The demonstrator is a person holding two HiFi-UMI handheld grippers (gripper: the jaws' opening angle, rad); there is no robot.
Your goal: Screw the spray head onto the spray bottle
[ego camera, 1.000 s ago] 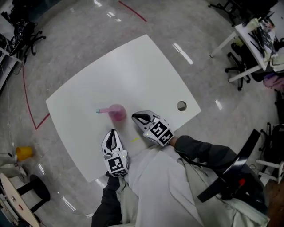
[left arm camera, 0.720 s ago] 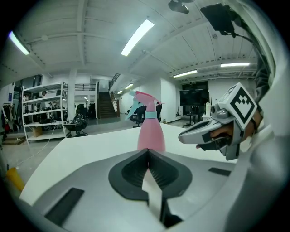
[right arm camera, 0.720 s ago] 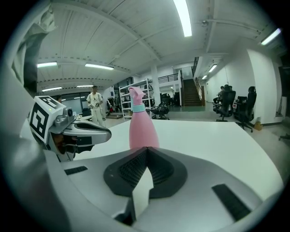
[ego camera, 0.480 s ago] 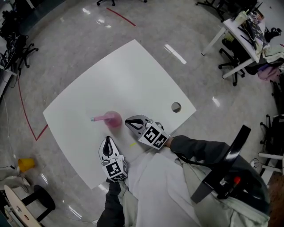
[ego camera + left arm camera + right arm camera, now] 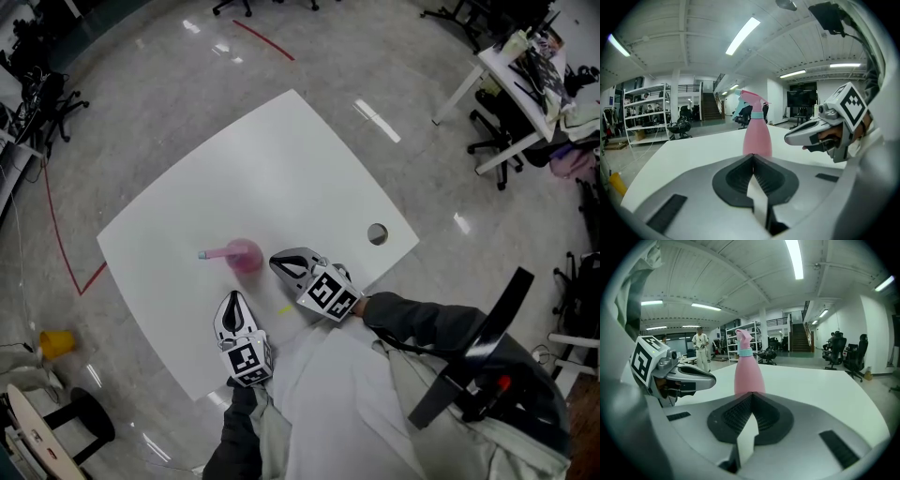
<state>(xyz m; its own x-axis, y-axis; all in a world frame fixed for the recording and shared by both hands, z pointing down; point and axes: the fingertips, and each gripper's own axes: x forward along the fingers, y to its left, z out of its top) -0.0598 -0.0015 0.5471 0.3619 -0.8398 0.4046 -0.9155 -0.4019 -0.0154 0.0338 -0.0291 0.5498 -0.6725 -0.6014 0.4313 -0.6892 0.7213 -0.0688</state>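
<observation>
With fingers (image 5: 737,179) pressed together and empty on left gripper (image 5: 234,300) and right gripper (image 5: 277,262), we should spread them, steady the spray bottle (image 5: 247,256), then twist its spray head (image 5: 214,253).

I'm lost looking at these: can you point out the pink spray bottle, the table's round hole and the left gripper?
pink spray bottle (image 5: 246,256), head view, on its rounded body.
round hole (image 5: 377,233), head view, on its dark middle.
left gripper (image 5: 234,298), head view, at its closed jaw tips.

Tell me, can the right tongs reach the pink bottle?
Probably yes: the pink bottle stands just ahead of the right tongs, only table between; they are shut and must open first.
</observation>
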